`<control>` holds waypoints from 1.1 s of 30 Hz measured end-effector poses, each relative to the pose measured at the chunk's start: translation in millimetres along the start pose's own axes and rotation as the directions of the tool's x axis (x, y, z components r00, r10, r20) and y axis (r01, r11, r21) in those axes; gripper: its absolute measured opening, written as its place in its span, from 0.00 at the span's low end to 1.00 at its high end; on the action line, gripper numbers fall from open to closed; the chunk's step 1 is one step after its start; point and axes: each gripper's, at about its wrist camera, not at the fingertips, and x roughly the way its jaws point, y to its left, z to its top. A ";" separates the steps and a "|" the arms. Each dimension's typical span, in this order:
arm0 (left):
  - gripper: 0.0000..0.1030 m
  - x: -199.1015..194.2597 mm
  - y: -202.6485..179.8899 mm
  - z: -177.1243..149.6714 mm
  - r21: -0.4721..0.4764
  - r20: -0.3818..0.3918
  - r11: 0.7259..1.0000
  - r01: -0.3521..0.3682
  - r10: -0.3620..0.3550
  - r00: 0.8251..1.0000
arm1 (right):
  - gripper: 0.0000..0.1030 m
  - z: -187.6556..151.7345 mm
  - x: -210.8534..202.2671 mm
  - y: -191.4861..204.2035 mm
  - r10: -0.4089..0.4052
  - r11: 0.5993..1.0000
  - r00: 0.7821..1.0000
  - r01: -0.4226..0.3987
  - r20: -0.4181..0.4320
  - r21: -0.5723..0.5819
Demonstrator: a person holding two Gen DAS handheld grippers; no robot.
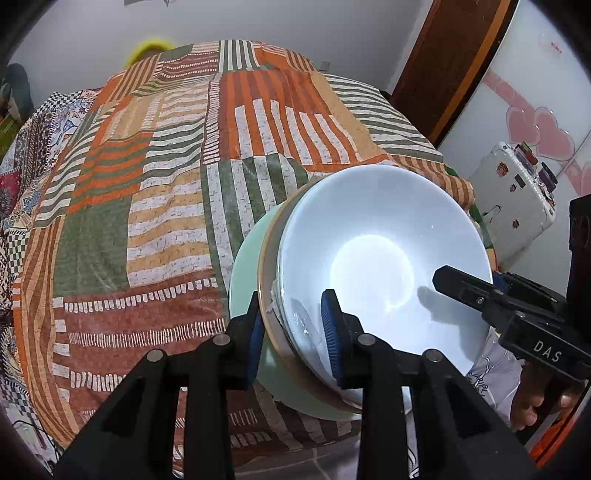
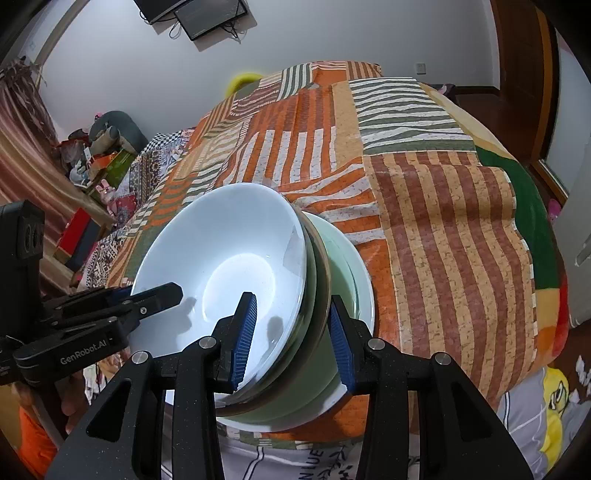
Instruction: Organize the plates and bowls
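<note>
A stack of nested dishes is held tilted above the bed. On top is a white bowl point(image 1: 373, 258), also in the right wrist view point(image 2: 221, 258). Under it sit a brown-rimmed bowl point(image 1: 266, 254) and a pale green bowl point(image 1: 243, 266); the green one shows in the right wrist view point(image 2: 314, 384), with a white plate point(image 2: 365, 291) beneath. My left gripper point(image 1: 293, 328) is shut on the stack's rims at one side. My right gripper point(image 2: 291, 332) is shut on the rims at the opposite side and also shows in the left wrist view point(image 1: 465, 284).
A striped patchwork blanket point(image 1: 166, 184) covers the bed under the stack. A white suitcase point(image 1: 513, 199) stands at the right by a wardrobe with pink hearts. Clutter and boxes point(image 2: 99, 162) lie beyond the bed's far left. A monitor point(image 2: 199, 14) hangs on the wall.
</note>
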 end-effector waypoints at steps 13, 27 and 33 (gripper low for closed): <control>0.30 -41.9 5.1 1.3 -0.013 0.092 1.000 -0.028 0.029 0.995 | 0.39 3.0 -23.4 -9.6 -0.010 1.000 0.999 0.009 0.032 0.016; 0.54 -195.1 -39.5 -8.9 0.064 0.525 0.996 -0.058 0.016 0.851 | 0.49 11.2 -149.7 48.0 0.044 0.984 0.926 0.026 0.375 -0.179; 0.84 -234.7 -49.2 -25.6 0.068 0.636 0.995 -0.068 0.009 0.771 | 0.61 3.9 -190.6 70.5 0.089 0.969 0.860 0.041 0.503 -0.242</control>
